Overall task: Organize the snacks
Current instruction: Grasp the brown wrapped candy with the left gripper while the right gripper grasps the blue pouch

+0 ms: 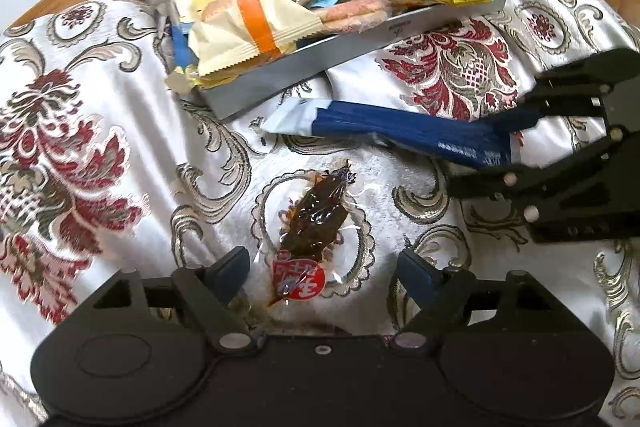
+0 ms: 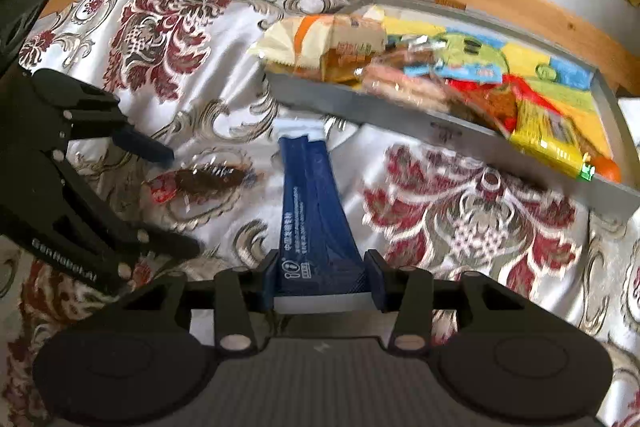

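Landmark taken: the tray [image 1: 304, 65], already loaded with snacks and resting on the patterned cloth [image 1: 80, 75].

Left side. The left gripper [image 1: 322, 267] is seen with its jaws spread wide and nothing held. The brown snack [image 1: 318, 217], in clear wrap with a red label, lies flat on the cloth on the near side of the tray, well apart from it. It lies directly ahead of the open jaws, its red-label end reaching between the fingertips. Its long axis runs roughly along the gripper's forward line, tilted slightly to the right, so the jaws are set across its narrow width. This gripper is judged the nearer to it.

Right side. The right gripper [image 2: 322, 281] is seen pinching the near end of the blue packet [image 2: 310, 211]. The packet's long axis points away from the jaws towards the tray wall, its white far end just beside that wall and outside the tray. A forward carry over the wall is judged to remain.
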Demonstrator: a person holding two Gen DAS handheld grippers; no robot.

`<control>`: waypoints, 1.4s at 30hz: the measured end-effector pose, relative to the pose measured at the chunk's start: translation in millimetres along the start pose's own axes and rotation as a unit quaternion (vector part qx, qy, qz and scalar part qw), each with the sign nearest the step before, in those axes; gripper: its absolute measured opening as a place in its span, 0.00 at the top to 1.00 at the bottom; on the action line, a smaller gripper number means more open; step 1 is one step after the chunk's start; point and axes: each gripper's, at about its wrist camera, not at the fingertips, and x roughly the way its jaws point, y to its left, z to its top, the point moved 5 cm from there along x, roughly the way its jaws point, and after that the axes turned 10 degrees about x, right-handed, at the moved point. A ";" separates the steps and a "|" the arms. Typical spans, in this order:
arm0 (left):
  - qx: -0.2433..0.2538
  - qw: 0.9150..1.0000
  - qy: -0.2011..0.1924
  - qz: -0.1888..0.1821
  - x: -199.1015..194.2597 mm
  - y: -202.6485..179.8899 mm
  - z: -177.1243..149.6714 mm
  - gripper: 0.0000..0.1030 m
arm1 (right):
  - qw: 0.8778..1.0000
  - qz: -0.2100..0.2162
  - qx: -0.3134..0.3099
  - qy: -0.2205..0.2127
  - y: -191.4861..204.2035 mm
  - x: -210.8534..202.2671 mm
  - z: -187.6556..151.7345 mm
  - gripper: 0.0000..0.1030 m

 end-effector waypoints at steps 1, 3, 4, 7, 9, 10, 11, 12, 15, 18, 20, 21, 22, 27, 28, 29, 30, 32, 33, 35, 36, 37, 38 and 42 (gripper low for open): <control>-0.003 1.000 0.002 0.001 -0.5 -0.1 -0.7 0.19 | 1.000 0.002 0.002 0.001 -0.1 -0.8 -1.4 0.37; -0.006 1.000 0.005 0.004 -1.1 -0.8 -2.7 0.19 | 1.000 0.000 0.001 -0.007 0.1 -2.5 -3.1 0.28; -0.003 1.000 0.005 0.005 -1.2 -1.1 -3.3 0.19 | 1.000 0.000 0.000 -0.011 0.0 -3.0 -3.0 0.26; 0.001 1.000 0.001 0.015 0.0 1.0 -2.7 0.19 | 1.000 0.003 0.010 -0.025 -2.5 -2.2 0.6 0.21; -0.001 1.000 -0.001 0.021 2.5 5.5 -1.3 0.18 | 0.999 0.008 0.015 -0.037 -4.1 -0.7 3.3 0.20; 0.000 1.000 -0.002 0.022 3.5 6.8 -0.6 0.17 | 0.999 0.008 0.017 -0.041 -4.7 0.7 4.4 0.20; 0.002 1.000 -0.004 0.023 4.7 7.8 0.2 0.16 | 0.999 0.006 0.018 -0.044 -5.0 2.7 5.3 0.20; 0.005 1.000 -0.005 0.023 6.1 8.4 1.0 0.16 | 0.999 0.005 0.018 -0.047 -5.3 5.2 6.0 0.20; 0.008 1.000 -0.008 0.022 10.7 11.3 3.9 0.16 | 0.999 0.004 0.017 -0.050 -5.4 12.7 7.9 0.20; -0.004 1.000 0.002 0.024 16.9 16.2 4.5 0.20 | 0.999 0.009 0.024 -0.040 -5.8 20.3 8.4 0.22; -0.012 0.999 0.002 0.030 17.1 16.2 4.9 0.22 | 0.999 0.009 0.030 -0.035 -5.4 23.1 8.9 0.28; -0.012 0.999 0.002 0.031 16.7 15.9 5.4 0.23 | 0.999 0.006 0.031 -0.036 -5.2 23.4 9.4 0.30; -0.014 0.999 0.002 0.031 16.2 15.3 5.5 0.26 | 0.999 0.006 0.033 -0.036 -5.0 23.2 9.6 0.35; -0.037 0.999 -0.002 0.026 16.2 8.7 2.7 0.41 | 0.999 -0.003 0.031 -0.026 -4.7 23.5 10.3 0.46; -0.039 0.999 -0.001 0.026 16.0 7.7 1.9 0.43 | 0.999 -0.003 0.032 -0.024 -4.7 22.3 10.3 0.52; -0.044 0.999 -0.001 0.027 14.8 7.0 1.5 0.44 | 0.999 -0.004 0.033 -0.023 -5.1 20.3 10.3 0.53; -0.051 0.998 0.000 0.027 13.1 6.3 1.0 0.44 | 0.999 -0.005 0.033 -0.021 -5.2 17.6 9.9 0.54; -0.069 0.997 0.003 0.027 9.1 5.2 -1.7 0.47 | 0.999 -0.009 0.031 -0.017 -5.0 11.5 7.6 0.57; -0.079 0.997 0.006 0.025 7.3 3.9 -3.2 0.48 | 0.999 -0.012 0.031 -0.012 -5.0 8.7 6.0 0.57; -0.106 0.994 0.010 0.022 2.7 0.4 -7.8 0.51 | 0.999 -0.016 0.042 0.005 -6.0 5.1 2.2 0.57; -0.121 0.992 0.015 0.012 1.2 -2.9 -10.4 0.50 | 0.998 -0.017 0.053 0.022 -6.8 3.5 -1.8 0.57; -0.135 0.991 0.020 0.000 -0.5 -6.3 -13.0 0.50 | 0.997 -0.019 0.060 0.034 -7.6 2.3 -6.1 0.57; -0.147 0.989 0.024 -0.010 -2.5 -11.1 -15.6 0.50 | 0.996 -0.024 0.065 0.051 -7.6 0.7 -11.9 0.57; -0.152 0.988 0.037 -0.008 -11.9 -27.3 -21.5 0.50 | 0.995 -0.030 0.057 0.079 -4.8 -12.2 -28.8 0.57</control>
